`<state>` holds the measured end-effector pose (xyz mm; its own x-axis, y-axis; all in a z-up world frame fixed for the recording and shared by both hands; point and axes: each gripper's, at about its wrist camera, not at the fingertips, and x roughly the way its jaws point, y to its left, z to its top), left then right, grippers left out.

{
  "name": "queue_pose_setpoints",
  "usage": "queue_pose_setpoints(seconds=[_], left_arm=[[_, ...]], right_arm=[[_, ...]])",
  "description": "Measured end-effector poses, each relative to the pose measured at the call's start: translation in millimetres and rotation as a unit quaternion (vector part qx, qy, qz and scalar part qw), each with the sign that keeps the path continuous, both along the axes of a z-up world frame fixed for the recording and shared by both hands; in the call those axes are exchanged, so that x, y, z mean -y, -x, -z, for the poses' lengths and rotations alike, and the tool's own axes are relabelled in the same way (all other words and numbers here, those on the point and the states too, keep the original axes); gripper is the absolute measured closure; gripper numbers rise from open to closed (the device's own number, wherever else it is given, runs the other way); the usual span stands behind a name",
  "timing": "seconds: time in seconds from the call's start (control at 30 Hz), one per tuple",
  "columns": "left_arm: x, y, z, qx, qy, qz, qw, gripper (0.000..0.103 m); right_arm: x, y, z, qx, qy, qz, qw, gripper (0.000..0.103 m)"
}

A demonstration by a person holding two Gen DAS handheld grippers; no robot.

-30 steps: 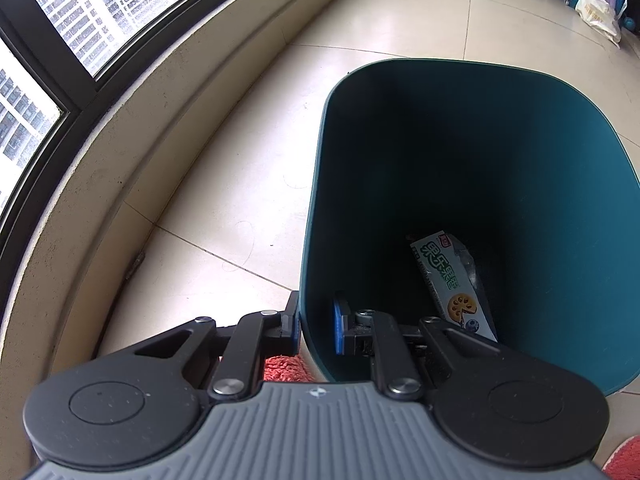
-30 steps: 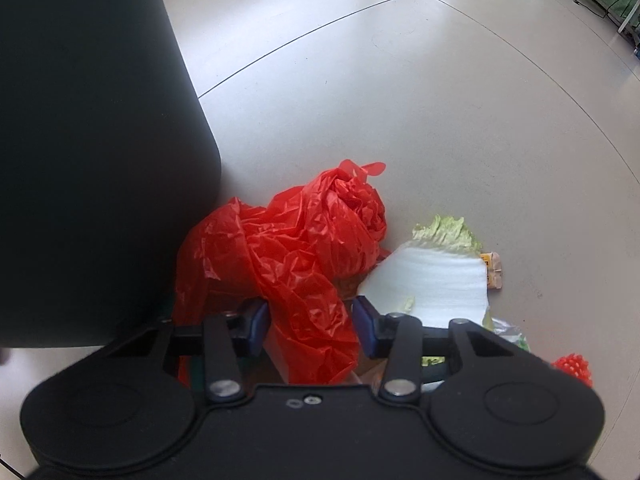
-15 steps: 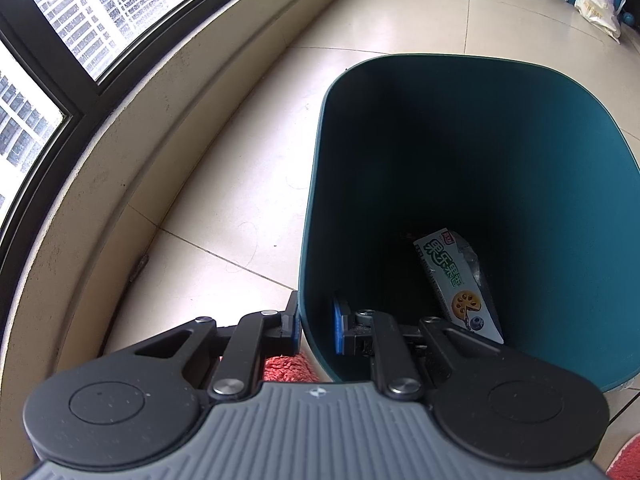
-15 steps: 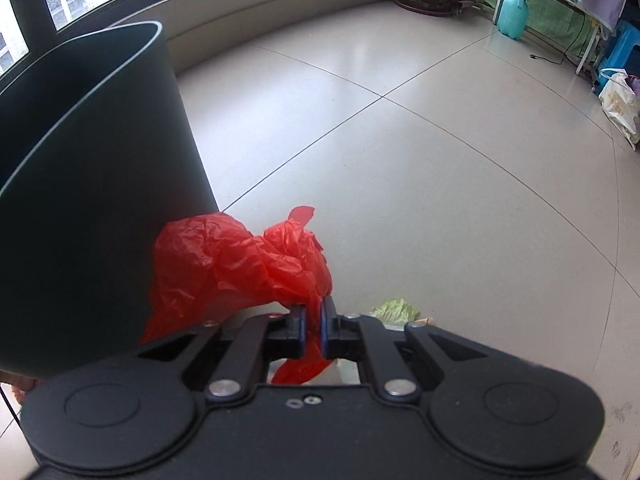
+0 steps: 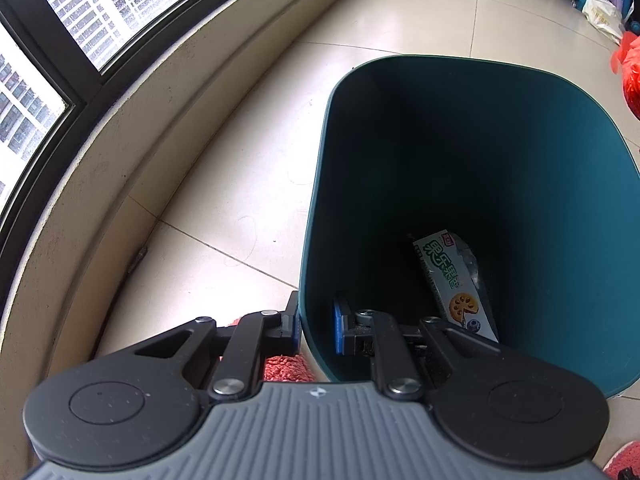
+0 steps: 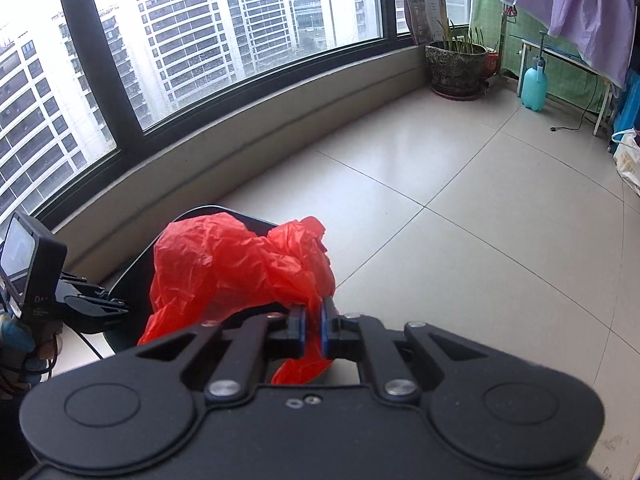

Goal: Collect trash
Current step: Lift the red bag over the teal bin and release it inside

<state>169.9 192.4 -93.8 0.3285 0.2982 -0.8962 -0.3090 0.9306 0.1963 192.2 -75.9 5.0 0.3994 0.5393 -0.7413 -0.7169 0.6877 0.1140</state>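
A dark teal trash bin (image 5: 560,208) stands on the tiled floor. My left gripper (image 5: 316,328) is shut on its near rim, one finger outside and one inside. A flat snack box (image 5: 452,284) lies at the bottom of the bin. My right gripper (image 6: 313,322) is shut on a crumpled red plastic bag (image 6: 240,264), held up in the air above the bin's edge (image 6: 132,280). The same red bag (image 5: 630,76) shows at the far right of the left wrist view. The other hand-held gripper (image 6: 60,300) appears at the left of the right wrist view.
A curved low wall (image 5: 132,152) under windows runs along the left. A plant pot (image 6: 456,64), a blue spray bottle (image 6: 534,84) and a white bag (image 6: 630,160) stand at the far end. A red mat (image 5: 286,368) lies beneath the left gripper.
The right gripper shut on the red bag and rose with it from the floor pile to above the bin's edge. The left gripper kept its hold on the rim.
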Motion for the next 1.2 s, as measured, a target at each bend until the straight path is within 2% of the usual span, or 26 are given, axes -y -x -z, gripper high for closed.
queue_pose_setpoints(seconds=[0.1, 0.3, 0.47, 0.6, 0.77, 0.97, 1.2], left_arm=[[2.1, 0.8, 0.5, 0.001, -0.004, 0.004, 1.0, 0.088], [1.9, 1.1, 0.6, 0.002, 0.001, 0.004, 1.0, 0.088], [3.3, 2.3, 0.9, 0.004, -0.001, 0.008, 1.0, 0.088], [2.6, 2.9, 0.7, 0.005, 0.001, 0.009, 0.9999, 0.088], [3.2, 3.9, 1.6, 0.006, 0.0, 0.011, 0.9999, 0.088], [3.4, 3.8, 1.5, 0.006, 0.0, 0.01, 0.9999, 0.088], [5.2, 3.1, 1.7, 0.005, -0.003, 0.009, 0.9999, 0.088]], right_arm=[[-31.0, 8.7, 3.9, -0.001, 0.009, -0.031, 0.999, 0.097], [-93.3, 1.9, 40.4, -0.023, 0.067, -0.046, 0.996, 0.097], [-123.1, -4.9, 79.1, -0.033, 0.123, -0.038, 0.991, 0.097], [-139.6, 0.6, 98.0, -0.037, 0.158, -0.031, 0.986, 0.096], [-150.5, -4.0, 111.4, -0.04, 0.181, -0.029, 0.982, 0.086], [-147.7, -10.1, 104.8, -0.043, 0.16, -0.03, 0.986, 0.08], [-114.1, -5.1, 66.1, -0.047, 0.1, -0.031, 0.993, 0.075]])
